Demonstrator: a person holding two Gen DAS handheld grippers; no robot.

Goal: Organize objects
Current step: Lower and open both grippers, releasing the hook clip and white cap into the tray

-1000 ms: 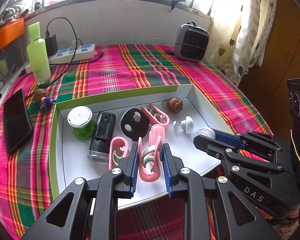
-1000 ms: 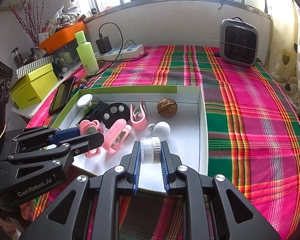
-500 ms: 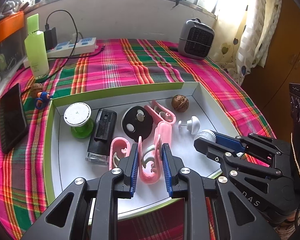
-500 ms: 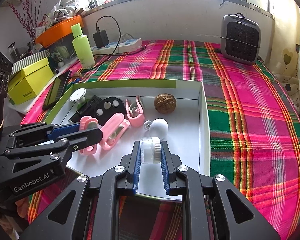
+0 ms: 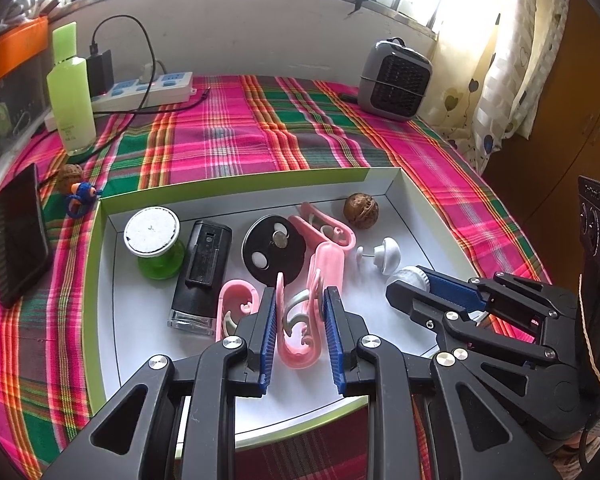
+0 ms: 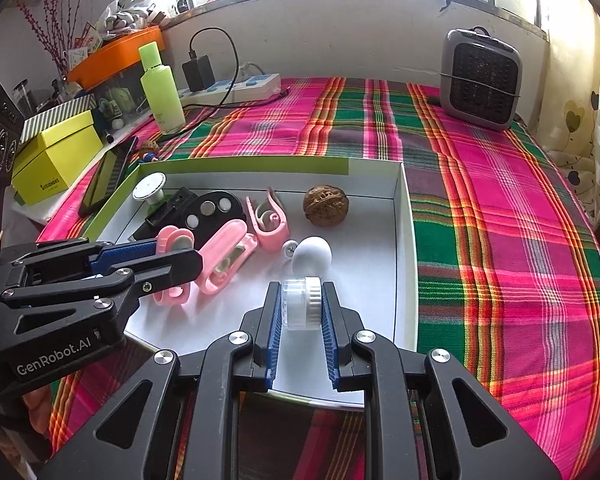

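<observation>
A white tray with a green rim (image 5: 236, 186) (image 6: 404, 216) holds several small items: pink clips, a black disc (image 5: 274, 250), a black block (image 5: 202, 276), a green spool (image 5: 154, 246), a walnut (image 5: 361, 211) (image 6: 326, 205) and a white knob (image 5: 386, 255) (image 6: 311, 256). My left gripper (image 5: 299, 320) is shut on a pink clip (image 5: 300, 336), held over the tray's near part. My right gripper (image 6: 300, 310) is shut on a small clear jar with a white lid (image 6: 300, 302), just above the tray's near right part.
A grey heater (image 6: 482, 80) stands at the back right. A green bottle (image 5: 70, 92) and a power strip (image 5: 148, 90) stand at the back left. A phone (image 5: 18, 236) and a second walnut (image 5: 70, 176) lie left of the tray. A yellow box (image 6: 56, 156) is further left.
Both grippers have drawn back slightly toward the near edge with their loads still held. The tray's contents have not moved.
</observation>
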